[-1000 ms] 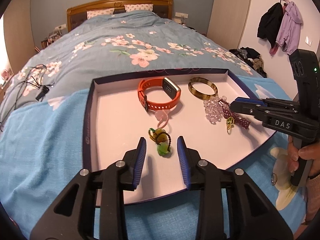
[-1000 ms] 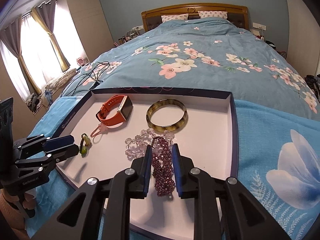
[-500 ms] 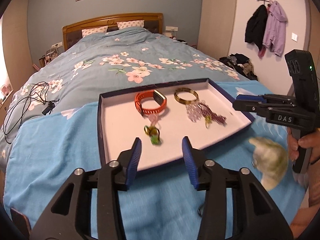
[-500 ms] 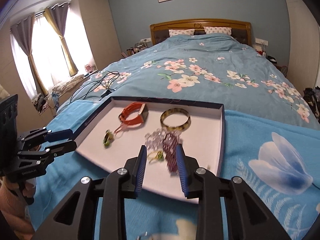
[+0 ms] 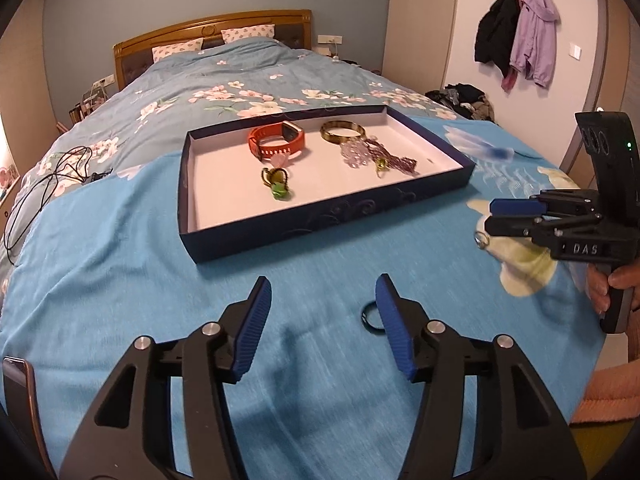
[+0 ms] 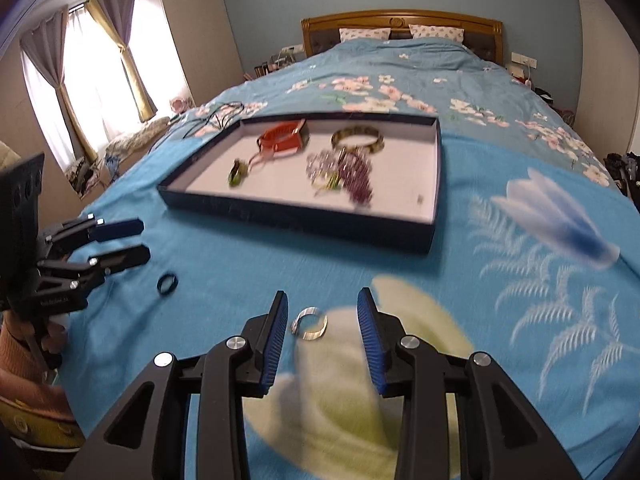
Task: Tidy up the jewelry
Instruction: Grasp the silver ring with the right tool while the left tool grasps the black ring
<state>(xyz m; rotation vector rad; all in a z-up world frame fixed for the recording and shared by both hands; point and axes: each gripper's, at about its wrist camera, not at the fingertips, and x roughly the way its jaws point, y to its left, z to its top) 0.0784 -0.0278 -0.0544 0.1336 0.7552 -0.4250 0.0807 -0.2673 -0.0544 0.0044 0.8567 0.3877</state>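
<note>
A dark blue tray [image 5: 328, 216] [image 6: 304, 220] on the bed holds an orange watch [image 5: 276, 142] [image 6: 282, 140], a brown bangle [image 5: 343, 131] [image 6: 357, 138], purple and clear bead bracelets [image 5: 376, 154] [image 6: 348, 172] and a green pendant [image 5: 276, 184] [image 6: 237, 172]. A black ring [image 5: 370, 316] [image 6: 167, 283] lies on the blue blanket beside my open left gripper [image 5: 322, 324] [image 6: 120, 242]. A silver ring [image 6: 309, 323] [image 5: 481, 239] lies between the fingers of my open right gripper [image 6: 322, 336] [image 5: 494, 216].
Black cables [image 5: 44, 184] lie on the floral duvet at the left. A phone edge [image 5: 18, 404] shows at the lower left. Clothes hang on wall hooks [image 5: 516, 32] at the right. A curtained window [image 6: 84, 76] is at the bed's left side.
Both grippers have pulled back out of the tray toward the near blanket and opened wider. The rings on the blanket have come into view.
</note>
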